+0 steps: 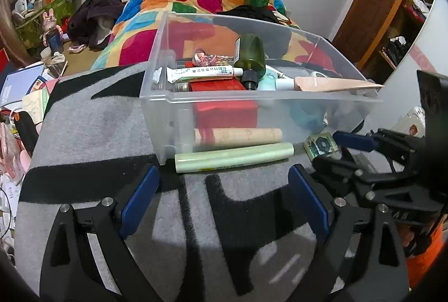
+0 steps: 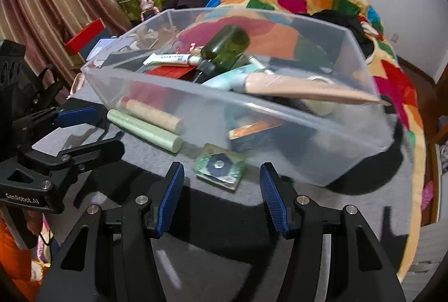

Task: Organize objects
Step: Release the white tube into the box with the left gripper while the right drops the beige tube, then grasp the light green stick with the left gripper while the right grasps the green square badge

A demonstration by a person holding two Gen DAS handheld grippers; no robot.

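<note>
Both hand-held grippers stood spread and empty: the left hand-held gripper point(image 1: 224, 201) below the green roll point(image 1: 234, 158), the right hand-held gripper point(image 2: 221, 198) below the small packet point(image 2: 220, 166). Each target lay at twelve o'clock, touching the clear bin point(image 1: 260, 97); I would straddle squarely before closing.

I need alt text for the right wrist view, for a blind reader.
An open right hand-held gripper hovers over a small green square packet on a grey and black blanket, beside a clear plastic bin of toiletries. A pale green tube lies left.

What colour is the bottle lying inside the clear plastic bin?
Dark green bottle, black cap; clearest in the right wrist view.
</note>
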